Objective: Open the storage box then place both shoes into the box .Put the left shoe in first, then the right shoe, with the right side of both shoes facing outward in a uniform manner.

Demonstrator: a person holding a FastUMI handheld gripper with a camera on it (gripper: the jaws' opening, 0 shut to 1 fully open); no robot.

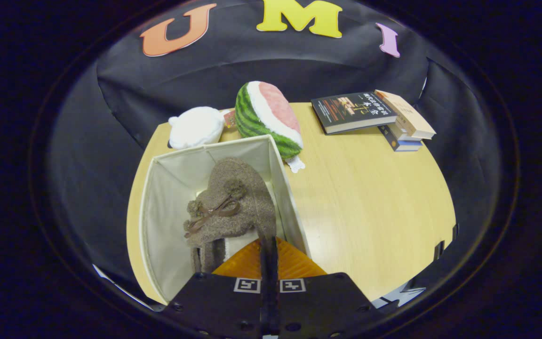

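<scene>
The open cream fabric storage box point(167, 188) holds the brown fuzzy bow-trimmed shoe point(233, 202), gripped at its edge by the clenched gripper point(268, 252); whether a second shoe remains cannot be told.

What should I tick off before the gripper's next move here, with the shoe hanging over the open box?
1. Storage box open: ok, no lid over it, its inside shows.
2. Gripper grip on the brown shoe: ok, the fingers are pressed together on the shoe's edge.
3. Shoe inside the box walls: ok, it hangs within the opening, just ahead of the fingers.
4. Shoe resting on the box floor: cannot tell.
5. Which shoe this is, and which side faces outward: cannot tell.
6. Clutter near the box: ok, the watermelon plush and white plush lie beyond its far wall, the books off across the table.
</scene>
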